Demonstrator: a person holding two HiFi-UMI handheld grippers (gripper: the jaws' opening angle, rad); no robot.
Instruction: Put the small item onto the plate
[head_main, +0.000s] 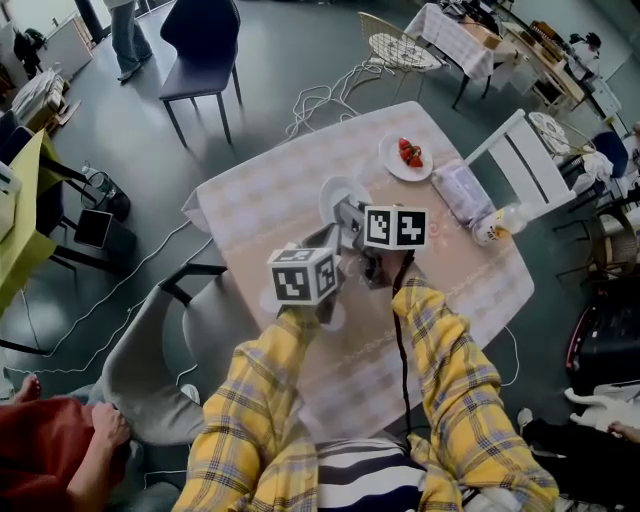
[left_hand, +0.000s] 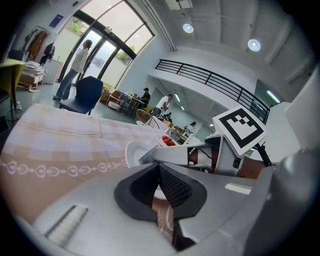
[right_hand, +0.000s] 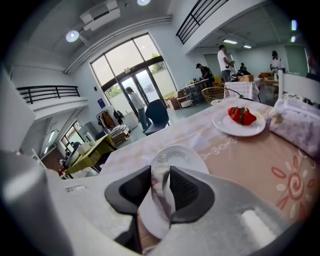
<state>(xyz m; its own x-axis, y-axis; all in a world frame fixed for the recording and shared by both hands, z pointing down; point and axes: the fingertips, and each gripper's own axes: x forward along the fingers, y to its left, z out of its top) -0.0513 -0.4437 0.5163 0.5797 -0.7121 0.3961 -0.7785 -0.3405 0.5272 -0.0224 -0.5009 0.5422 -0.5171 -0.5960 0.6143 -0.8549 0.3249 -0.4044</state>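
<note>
An empty white plate (head_main: 338, 193) lies at the table's middle; it also shows in the right gripper view as the plate (right_hand: 182, 156). My right gripper (head_main: 350, 213) reaches onto its near rim, and the rim stands between the pads of the right gripper (right_hand: 161, 175), which press on it. Red strawberries (head_main: 410, 153) lie on a second white plate (head_main: 392, 160) farther right, seen too as the strawberries (right_hand: 241, 114). My left gripper (head_main: 324, 240) sits just left of the right one, near the empty plate's edge; the left gripper (left_hand: 159, 170) has its pad tips together with nothing held.
A pack of tissues (head_main: 458, 190) and a lying plastic bottle (head_main: 497, 223) are at the table's right side. A white chair (head_main: 520, 150) stands beyond them, a grey chair (head_main: 150, 350) at the left. People stand in the background.
</note>
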